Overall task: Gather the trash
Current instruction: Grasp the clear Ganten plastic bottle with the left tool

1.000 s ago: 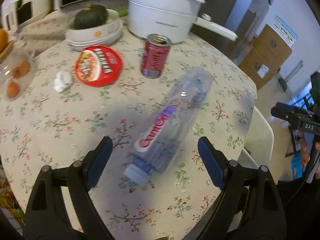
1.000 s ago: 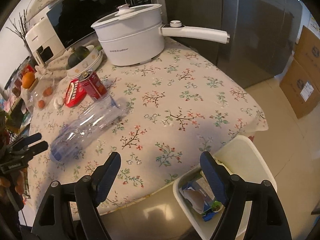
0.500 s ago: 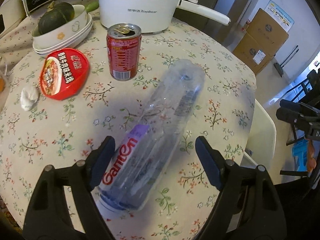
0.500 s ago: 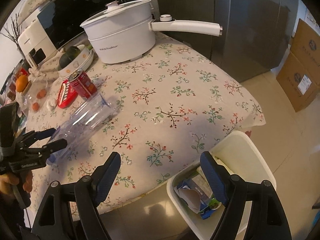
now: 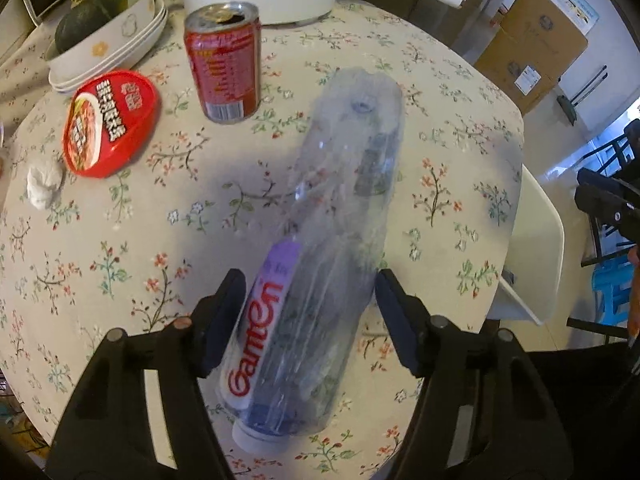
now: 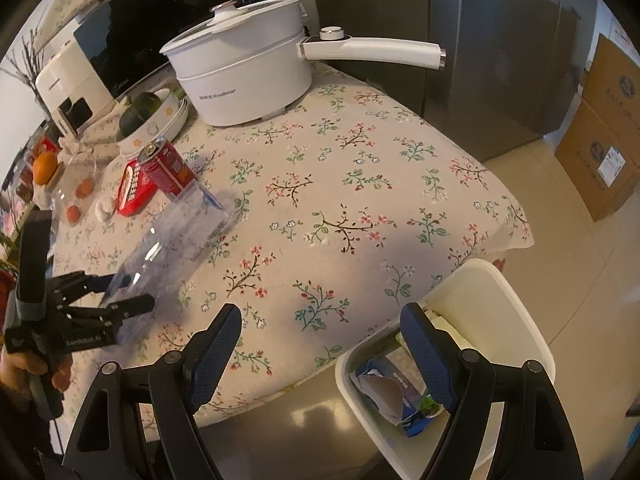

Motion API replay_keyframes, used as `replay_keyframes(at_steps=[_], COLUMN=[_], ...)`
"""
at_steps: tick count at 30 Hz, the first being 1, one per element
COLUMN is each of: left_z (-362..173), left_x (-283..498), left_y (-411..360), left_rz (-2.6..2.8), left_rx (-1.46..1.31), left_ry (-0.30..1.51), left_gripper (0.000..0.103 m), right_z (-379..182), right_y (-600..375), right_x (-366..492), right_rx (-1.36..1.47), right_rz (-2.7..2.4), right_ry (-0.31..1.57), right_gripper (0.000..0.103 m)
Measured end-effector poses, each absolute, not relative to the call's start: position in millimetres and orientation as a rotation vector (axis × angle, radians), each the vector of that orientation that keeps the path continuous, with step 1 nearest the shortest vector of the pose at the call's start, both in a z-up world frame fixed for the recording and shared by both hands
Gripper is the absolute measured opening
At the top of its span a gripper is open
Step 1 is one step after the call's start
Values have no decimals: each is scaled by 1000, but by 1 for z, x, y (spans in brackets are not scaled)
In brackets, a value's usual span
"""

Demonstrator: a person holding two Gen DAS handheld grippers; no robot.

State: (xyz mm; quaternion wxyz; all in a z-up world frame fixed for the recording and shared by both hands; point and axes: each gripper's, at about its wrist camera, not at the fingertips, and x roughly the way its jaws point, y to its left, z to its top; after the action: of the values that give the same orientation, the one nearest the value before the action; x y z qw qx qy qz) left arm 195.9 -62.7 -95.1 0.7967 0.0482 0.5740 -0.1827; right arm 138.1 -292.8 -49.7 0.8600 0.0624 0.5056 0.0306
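**Left wrist view: tongs closing round the bottle, grip not yet made**

Left wrist view looks down on the clear plastic bottle (image 5: pixel 320 248) lying on its side on the floral table (image 5: pixel 440 128), cap end nearest the camera, base pointing toward the red can (image 5: pixel 224 60). The left tongs (image 5: pixel 308 316) straddle the bottle near its labelled part. Jaws have just been closing, w/ the bottle between them. Left pad looks touching or v. close to the label; right pad sits at the bottle's edge. Can't see the plastic squeezed, so I read it as not yet clamped.

Step in hand, by my reading: first pickup of the trash run, grasp stage. Next move prob. calls for finishing the squeeze gently (thin bottle, likely to buckle or roll), lifting, then carrying over the table edge to the white bin (image 6: pixel 500 300), which stands beside the table and already has wrappers in it.

Right tongs (image 6: pixel 320 356) hang apart and empty, over the table edge next to the bin.

Other likely trash left on the table: the can, a red lid (image 5: pixel 110 124), a crumpled white wad (image 5: pixel 42 182).

Hard to tell: the bottle's cap end sits low between the tong arms, the transparent body blurs pad contact, and whether the bottle has liquid inside. Bin's far side is cut off by the right tongs.
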Motion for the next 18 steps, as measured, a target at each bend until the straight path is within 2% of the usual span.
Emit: replay_keyframes(at_steps=[4, 9, 18], left_z=[-94, -108, -96], left_x=[204, 215, 189], left_y=[-67, -79, -78], left_rz=[-381, -363, -344], left_rx=[102, 88, 71], left_ry=[1217, 1238, 1210], left_gripper=[72, 72, 66], right_z=[-48, -47, -47], right_y=[-294, -294, -290], right_x=[138, 139, 140], right_rx=[147, 157, 136], right_rz=[68, 72, 78], right_ry=[1059, 1061, 1067], right_gripper=[83, 83, 83])
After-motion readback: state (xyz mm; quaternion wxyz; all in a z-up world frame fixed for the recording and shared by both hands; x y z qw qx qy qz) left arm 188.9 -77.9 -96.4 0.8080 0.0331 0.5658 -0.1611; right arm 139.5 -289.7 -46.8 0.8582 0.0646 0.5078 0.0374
